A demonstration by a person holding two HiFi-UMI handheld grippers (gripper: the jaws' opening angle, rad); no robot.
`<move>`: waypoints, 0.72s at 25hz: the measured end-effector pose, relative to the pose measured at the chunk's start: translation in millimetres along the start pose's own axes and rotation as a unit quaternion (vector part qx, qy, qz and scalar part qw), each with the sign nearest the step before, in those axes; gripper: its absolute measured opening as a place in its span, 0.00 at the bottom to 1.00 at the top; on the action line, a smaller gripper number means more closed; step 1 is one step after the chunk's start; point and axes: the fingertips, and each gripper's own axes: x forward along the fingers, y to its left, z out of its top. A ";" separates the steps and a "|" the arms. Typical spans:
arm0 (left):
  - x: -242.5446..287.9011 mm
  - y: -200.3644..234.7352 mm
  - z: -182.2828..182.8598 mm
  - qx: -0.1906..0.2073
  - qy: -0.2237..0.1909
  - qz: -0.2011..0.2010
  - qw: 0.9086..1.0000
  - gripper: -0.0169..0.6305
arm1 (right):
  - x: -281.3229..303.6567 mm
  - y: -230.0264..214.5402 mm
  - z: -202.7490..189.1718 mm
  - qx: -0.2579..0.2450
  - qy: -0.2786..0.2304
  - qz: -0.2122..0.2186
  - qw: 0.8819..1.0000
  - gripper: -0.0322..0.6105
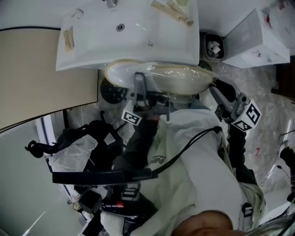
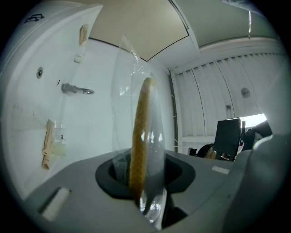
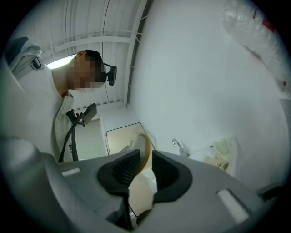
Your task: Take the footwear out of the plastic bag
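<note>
Where the 2 jaws of the left gripper (image 2: 146, 176) come together, they are clamped on the tan-rimmed edge of a flat white slipper (image 2: 140, 123). It stands on edge between the dark pads, and the clear plastic bag (image 2: 159, 136) is wrapped round it and pinched in the same grip. The right gripper (image 3: 144, 169) has its jaws narrowly apart and pressed on the other end of that slipper (image 3: 144, 146), whose pale sole fills the gap between the pads.

From the head view, the left gripper (image 1: 140, 85) and the right gripper (image 1: 216, 92) hold the plastic bag (image 1: 159, 69) level between them, just below the front of the white washbasin (image 1: 92, 50). The slipper (image 1: 182, 79) is inside the bag, with 2 tan-rimmed ovals overlapping there.

Each gripper carries a marker cube, left (image 1: 132, 118) and right (image 1: 248, 115), printed with black-and-white square patterns and no letters.

Wooden toiletries in clear wrappers (image 1: 175, 11) lie on the basin's rim, and any print on them is too small to read. A chrome tap (image 2: 76, 89) juts from the basin. A small grey bin (image 1: 213, 46) stands just beside the basin, near a white paper bag (image 1: 258, 39).

The person's white jacket (image 1: 193, 166) bears a small dark logo (image 1: 158, 160) that is illegible, and a black cable (image 1: 184, 146) crosses it.
</note>
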 end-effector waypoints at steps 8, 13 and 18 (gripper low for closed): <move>-5.8 0.4 13.1 0.003 -0.008 0.003 1.000 0.18 | 11.9 18.5 4.1 0.059 -0.040 0.052 0.996 0.20; -3.7 -0.6 10.0 -0.013 0.003 -0.003 1.000 0.18 | 20.4 19.0 -11.1 0.071 -0.024 0.036 0.997 0.20; -2.2 4.2 10.4 -0.026 0.002 -0.004 1.000 0.18 | 24.6 24.8 -13.0 0.079 -0.028 0.045 0.995 0.20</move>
